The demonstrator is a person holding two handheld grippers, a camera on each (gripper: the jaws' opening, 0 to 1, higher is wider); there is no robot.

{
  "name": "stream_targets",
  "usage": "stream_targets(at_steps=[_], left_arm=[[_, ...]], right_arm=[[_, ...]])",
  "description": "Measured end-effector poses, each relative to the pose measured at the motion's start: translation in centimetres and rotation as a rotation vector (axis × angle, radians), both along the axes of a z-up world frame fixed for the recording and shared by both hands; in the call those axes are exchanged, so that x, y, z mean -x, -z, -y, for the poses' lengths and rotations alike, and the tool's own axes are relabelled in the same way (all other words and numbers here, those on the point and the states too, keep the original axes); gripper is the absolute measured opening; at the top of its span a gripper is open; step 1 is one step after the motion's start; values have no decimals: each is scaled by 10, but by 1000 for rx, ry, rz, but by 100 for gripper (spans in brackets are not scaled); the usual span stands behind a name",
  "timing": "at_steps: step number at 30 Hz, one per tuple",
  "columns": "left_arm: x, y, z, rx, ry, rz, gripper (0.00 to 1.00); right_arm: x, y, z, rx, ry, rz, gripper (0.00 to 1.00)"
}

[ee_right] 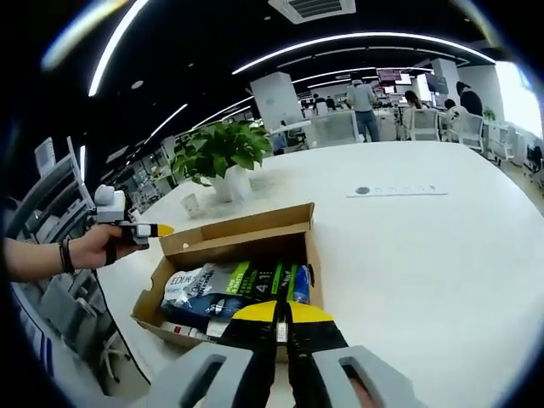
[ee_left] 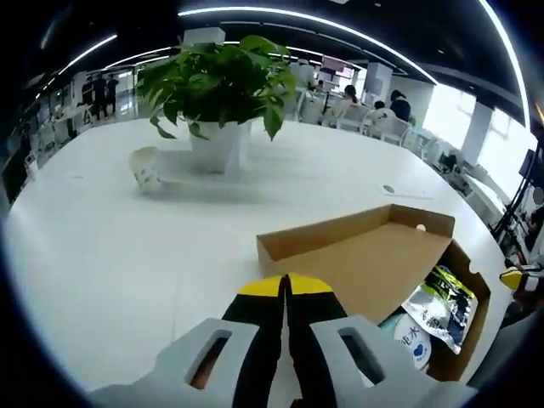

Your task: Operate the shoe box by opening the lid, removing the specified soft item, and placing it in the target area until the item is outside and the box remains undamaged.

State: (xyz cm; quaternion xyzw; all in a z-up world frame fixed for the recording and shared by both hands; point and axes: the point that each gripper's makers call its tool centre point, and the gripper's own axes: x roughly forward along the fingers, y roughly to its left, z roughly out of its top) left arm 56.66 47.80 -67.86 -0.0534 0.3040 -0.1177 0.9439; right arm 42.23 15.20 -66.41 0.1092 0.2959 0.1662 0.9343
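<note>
White table (ee_left: 110,255), broad and glossy, fills most of the left gripper view; ceiling light strips reflect on it. Cardboard box (ee_left: 374,263) lies on it at near right, lid folded back flat and open. Soft packs (ee_left: 438,306) lie inside the box at its right end, printed white, green and blue. Left gripper (ee_left: 286,285) is above the near table edge, its yellow-tipped jaws pressed together with nothing between them.

Potted plant (ee_left: 219,85) in a white pot stands at far centre of the table. Small white cup (ee_left: 146,167) lies tipped on its side just left of the pot.

Right gripper view: box (ee_right: 246,238) seen from its other side, lid raised at the far edge, packs (ee_right: 225,289) filling the interior. Right gripper (ee_right: 282,313) is just over the near rim of the box, jaws together and holding nothing. Left gripper (ee_right: 136,229) appears at left, held by a hand (ee_right: 89,248), beside the left end of the box and clear of it. Paper strip (ee_right: 397,190) lies flat on the table at far right, well apart from the box.

Room: open office, dark ceiling with curved light strips, desks, white chairs and seated people at far side; shelving at left
</note>
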Motion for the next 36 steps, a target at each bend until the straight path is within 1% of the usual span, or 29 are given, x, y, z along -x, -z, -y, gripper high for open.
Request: stream_targets(at_steps=[3,8,11,12,13,15,17,20,24,26,31,34,36], left_arm=[[1,-3,2,3,3,10,0],[8,-12,5,-2,18,27,2],[18,-19,12,4,29,36,3],[15,-17,11,5,32,38,3],[17,-19,13,7,35,42,4],[23,-22,17,9,42,46,4],[33,-26,24,10,55,47,5],[50,-29,41,7,90,48,7],[69,-24,58,10,131,24,10],[77,-22,64,8,139,18,11],[97,-16,73,30,142,-10,13],[105,-12,77,32,147,-26,15],[110,-10,79,46,141,-38,15]], right_arm=[[0,-2,1,-5,5,5,0],[2,-6,3,-16,15,8,0],[3,-7,4,-21,15,9,0],[4,-7,4,-21,15,9,0],[5,-8,4,-23,16,10,1],[6,-8,3,-27,13,10,1],[8,-8,3,-27,9,9,3],[10,-7,2,-28,5,5,4],[13,-5,1,-31,-1,-4,7],[14,-5,1,-32,-3,-5,8],[19,-4,1,-40,-6,-12,10],[21,-3,2,-45,-8,-17,12],[23,-2,2,-53,-10,-22,13]])
